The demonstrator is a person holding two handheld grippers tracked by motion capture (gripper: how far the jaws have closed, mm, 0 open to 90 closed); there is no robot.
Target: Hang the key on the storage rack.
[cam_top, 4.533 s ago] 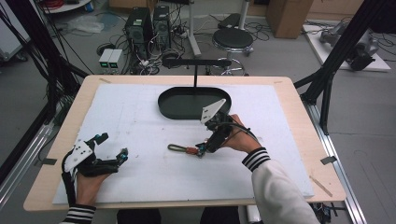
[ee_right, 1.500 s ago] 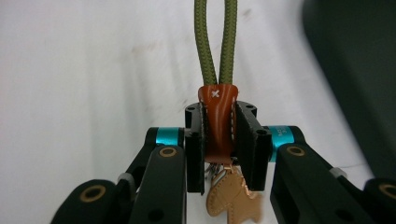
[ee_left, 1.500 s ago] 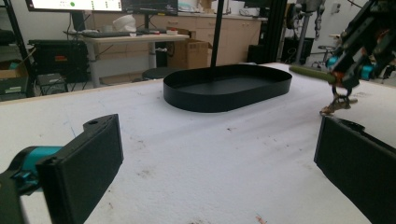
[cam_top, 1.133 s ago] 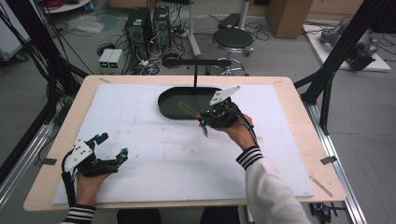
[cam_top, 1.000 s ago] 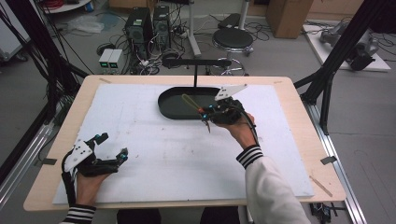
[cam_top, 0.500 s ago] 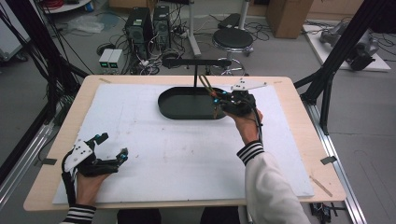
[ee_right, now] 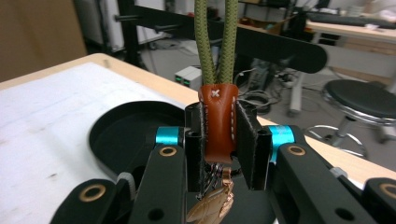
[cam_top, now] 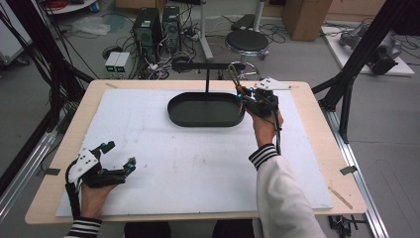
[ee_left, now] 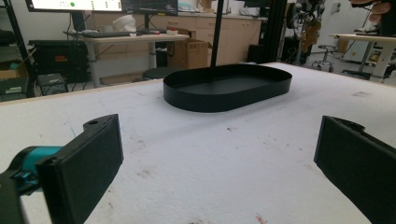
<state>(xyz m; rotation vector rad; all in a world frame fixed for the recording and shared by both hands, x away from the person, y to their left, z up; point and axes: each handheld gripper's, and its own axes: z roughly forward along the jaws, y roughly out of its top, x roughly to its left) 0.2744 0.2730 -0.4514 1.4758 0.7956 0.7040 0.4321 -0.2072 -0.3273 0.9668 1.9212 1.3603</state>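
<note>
The right gripper [ee_right: 219,140] is clenched on the brown leather tab [ee_right: 218,126] of a keychain [cam_top: 234,79], its two black jaws pressing the tab from either side at the centre of the right gripper view. The keychain's long axis runs upright there: its olive cord loop [ee_right: 215,42] rises out the top of the frame, and a copper leaf charm [ee_right: 212,205] hangs at the bottom edge. In the high view this gripper sits right of centre in the upper half, just beside the right end of the black oval tray [cam_top: 173,106], with the loop pointing toward the top of the frame. The tray holds nothing. The left gripper [cam_top: 117,159], lower left, is released, jaws wide apart over the white mat [cam_top: 188,163].
</note>
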